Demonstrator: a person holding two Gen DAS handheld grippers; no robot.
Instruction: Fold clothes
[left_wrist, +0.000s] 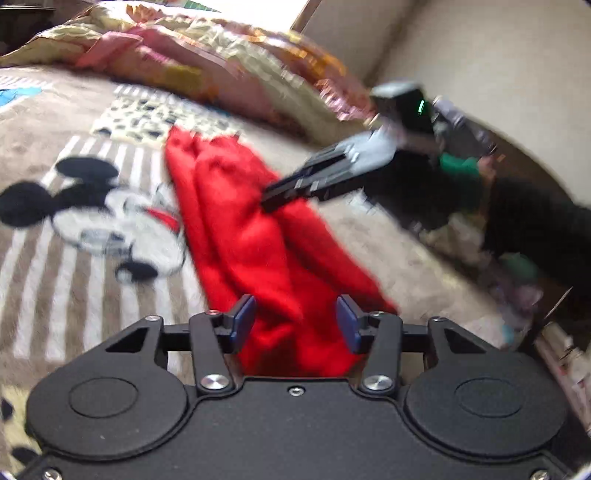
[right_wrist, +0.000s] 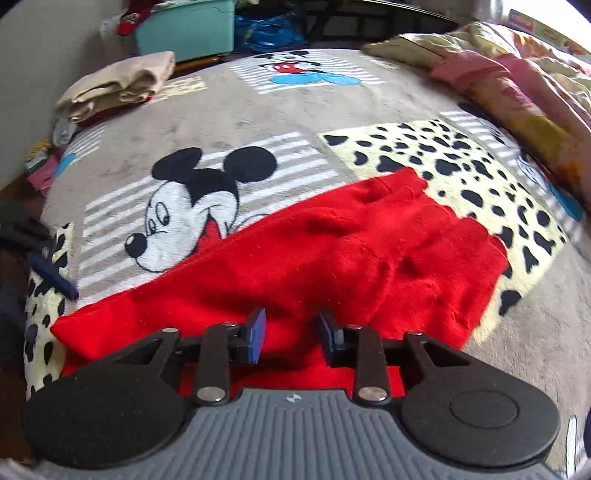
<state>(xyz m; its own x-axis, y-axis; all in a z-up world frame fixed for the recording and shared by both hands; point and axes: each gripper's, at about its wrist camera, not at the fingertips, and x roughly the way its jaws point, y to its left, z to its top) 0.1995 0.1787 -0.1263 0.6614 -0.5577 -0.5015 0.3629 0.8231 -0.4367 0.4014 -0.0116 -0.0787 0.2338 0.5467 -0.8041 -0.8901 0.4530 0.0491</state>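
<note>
A: where's the red garment (right_wrist: 332, 251)?
B: spread on the blanket (right_wrist: 258, 107), folded edge at 6 o'clock. Left gripper (left_wrist: 295, 321) and right gripper (right_wrist: 291, 332) both gape wide, empty, probably lining up a grab.

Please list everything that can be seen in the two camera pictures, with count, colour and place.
red garment: one, red, lying partly folded on the blanket, in front of both grippers
blanket: one, grey-brown with Mickey Mouse prints and spotted patches, covering the bed
quilt: one, pink and yellow, crumpled along the far right edge
folded clothes: one pile, beige, far left corner of the bed
storage box: one, teal, beyond the bed
left gripper: one, black with blue pads, open over the garment
right gripper: one, black and grey, open at the garment's near edge
</note>
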